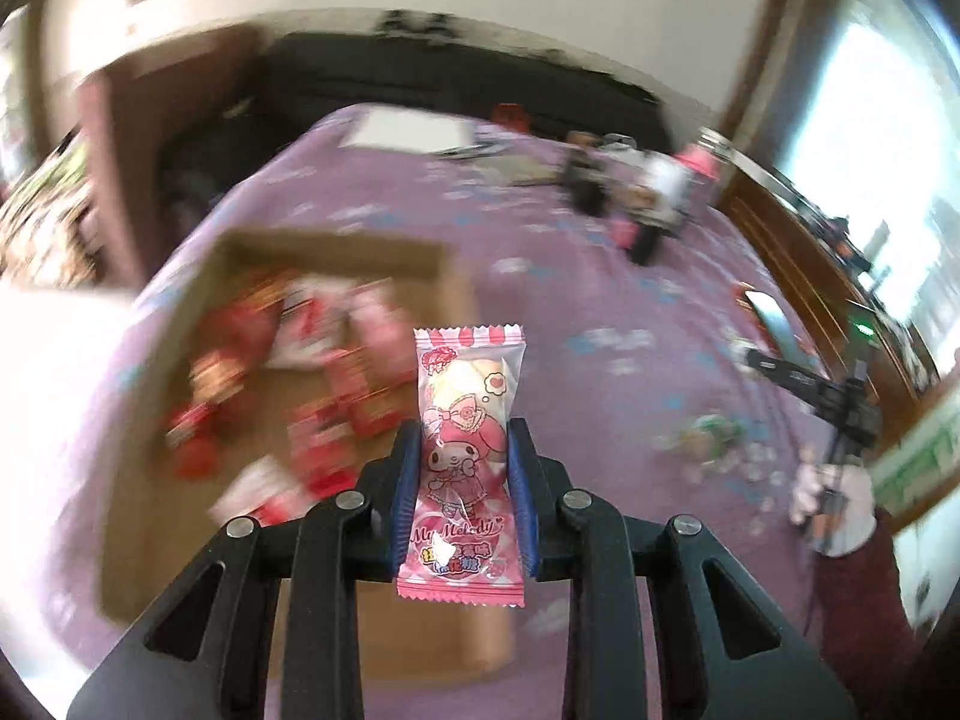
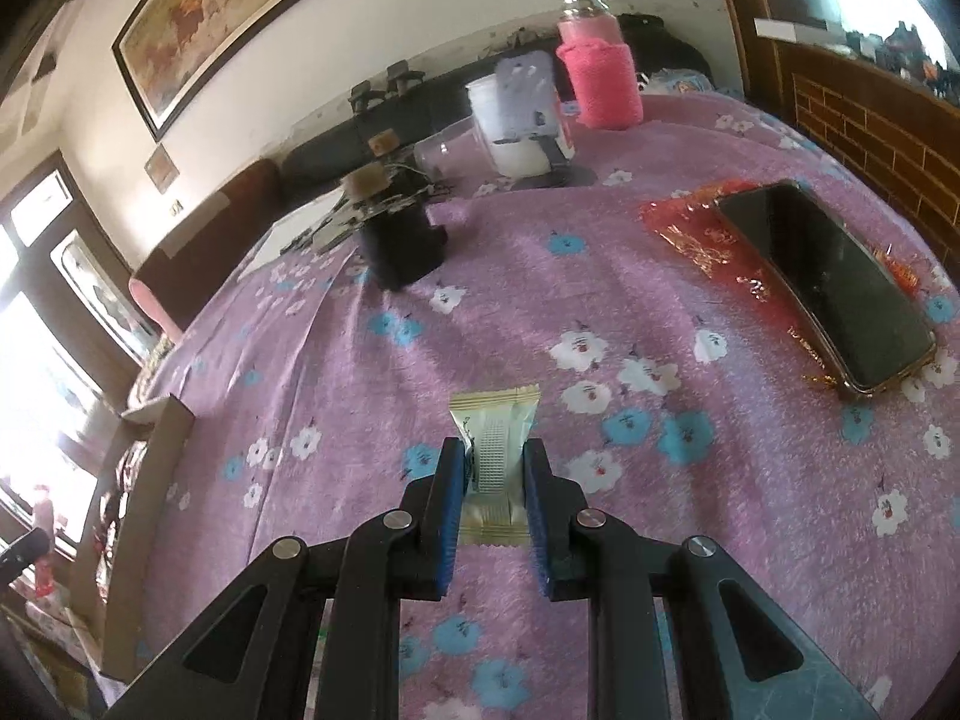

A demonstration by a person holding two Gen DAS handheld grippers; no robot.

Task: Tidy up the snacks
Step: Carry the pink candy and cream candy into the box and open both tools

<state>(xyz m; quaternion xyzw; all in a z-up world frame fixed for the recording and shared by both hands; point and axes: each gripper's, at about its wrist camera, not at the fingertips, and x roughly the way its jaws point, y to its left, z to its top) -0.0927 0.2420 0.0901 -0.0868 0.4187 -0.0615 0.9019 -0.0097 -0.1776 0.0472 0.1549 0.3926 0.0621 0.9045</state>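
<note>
black linkage arms fill the bottom of both views, leading up to blue-padded claws. left claw (image 1: 462, 438) is closed onto a pink my melody candy packet (image 1: 465, 450), pads pressing its two long edges; the packet's long axis runs straight ahead along the fingers, far crimped end up and away from the camera, printed face toward the lens. right claw (image 2: 495, 456) is pinched narrow on a pale cream snack packet (image 2: 495, 450), also lengthwise along the fingers, seam side showing.

only the left view shows the cardboard box (image 1: 198, 276) below and left of the held candy, with blurred red and pink snacks (image 1: 312, 396) lying inside it; the right view catches just the box's edge at far left.

only the right view shows sharply the flowered purple cloth on the table (image 2: 600, 300), a black phone (image 2: 828, 294) lying on a red wrapper (image 2: 690, 228), and a pink-sleeved jar (image 2: 597, 66) at the far edge.
</note>
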